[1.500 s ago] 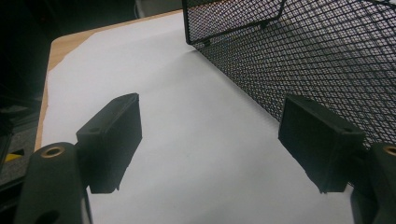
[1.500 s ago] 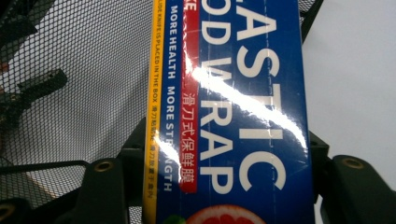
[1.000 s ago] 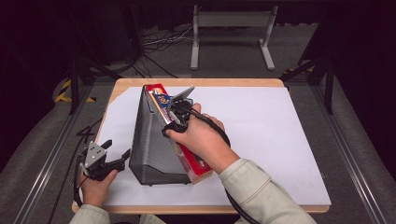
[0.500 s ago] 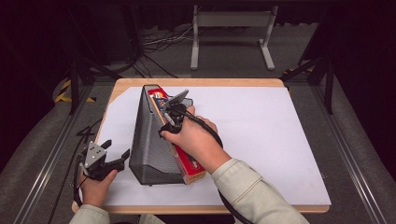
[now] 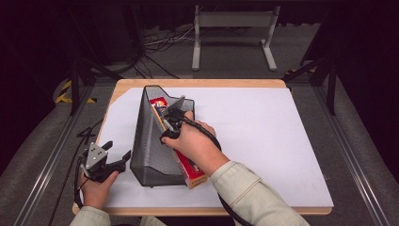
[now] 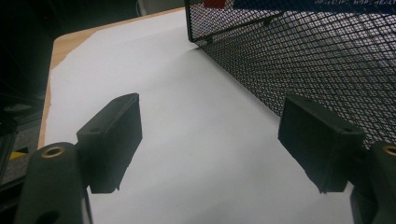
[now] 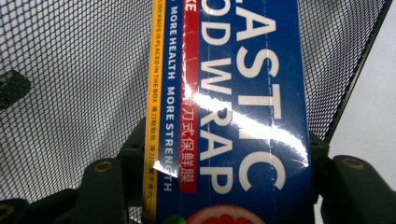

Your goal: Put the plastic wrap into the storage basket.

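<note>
Right tongs (image 5: 165, 123) advanced, pinching wrap box (image 5: 190, 167) lengthwise in mesh holder (image 5: 150, 150); left tongs (image 5: 113, 155) spread.

One mesh holder (image 5: 153, 141), one wrap box (image 7: 233, 116)

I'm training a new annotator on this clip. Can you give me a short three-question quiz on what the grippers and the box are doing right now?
1. True or false: the left gripper is clamped on the mesh file holder.
2. What does the right gripper hold? A) a cable B) the plastic wrap box C) nothing
3. Fill in: the far end of the box sits inside the ___, while its near end sticks out over the white sheet.

Key: 1 false, its jaws stand open beside the holder; 2 B; 3 mesh file holder.
</note>
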`<state>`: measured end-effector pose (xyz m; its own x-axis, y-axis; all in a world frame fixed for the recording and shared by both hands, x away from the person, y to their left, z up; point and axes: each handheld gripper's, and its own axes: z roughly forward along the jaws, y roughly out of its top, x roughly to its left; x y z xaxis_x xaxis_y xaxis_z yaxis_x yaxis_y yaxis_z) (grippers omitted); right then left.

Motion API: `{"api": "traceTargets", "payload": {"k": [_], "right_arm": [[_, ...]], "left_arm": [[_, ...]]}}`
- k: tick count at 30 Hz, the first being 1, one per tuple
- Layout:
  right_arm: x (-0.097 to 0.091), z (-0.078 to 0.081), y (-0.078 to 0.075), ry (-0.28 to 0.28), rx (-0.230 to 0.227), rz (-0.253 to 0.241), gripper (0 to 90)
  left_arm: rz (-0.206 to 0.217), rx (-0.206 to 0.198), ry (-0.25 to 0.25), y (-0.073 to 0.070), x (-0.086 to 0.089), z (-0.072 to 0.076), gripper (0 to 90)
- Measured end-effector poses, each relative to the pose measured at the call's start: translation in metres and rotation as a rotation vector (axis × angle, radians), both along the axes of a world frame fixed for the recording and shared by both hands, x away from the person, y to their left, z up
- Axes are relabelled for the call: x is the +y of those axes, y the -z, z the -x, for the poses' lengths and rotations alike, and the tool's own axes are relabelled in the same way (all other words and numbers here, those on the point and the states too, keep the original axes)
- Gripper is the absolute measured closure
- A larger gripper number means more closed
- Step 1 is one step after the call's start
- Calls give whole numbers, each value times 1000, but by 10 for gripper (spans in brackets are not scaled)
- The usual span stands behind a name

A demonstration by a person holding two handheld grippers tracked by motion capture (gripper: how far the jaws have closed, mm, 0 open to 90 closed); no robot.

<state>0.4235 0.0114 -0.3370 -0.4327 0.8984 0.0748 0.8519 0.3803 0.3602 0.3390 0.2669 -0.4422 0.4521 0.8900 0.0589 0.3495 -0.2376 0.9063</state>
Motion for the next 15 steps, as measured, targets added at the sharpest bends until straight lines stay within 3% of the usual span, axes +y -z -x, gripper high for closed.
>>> {"api": "traceTargets", "payload": {"k": [4, 15], "right_arm": [[1, -2, 3, -6, 7, 7, 400], [1, -9, 13, -14, 79, 37, 397]], "left_arm": [[-1, 4, 0, 0, -1, 0, 224], [1, 2, 2, 0, 0, 0, 224]]}}
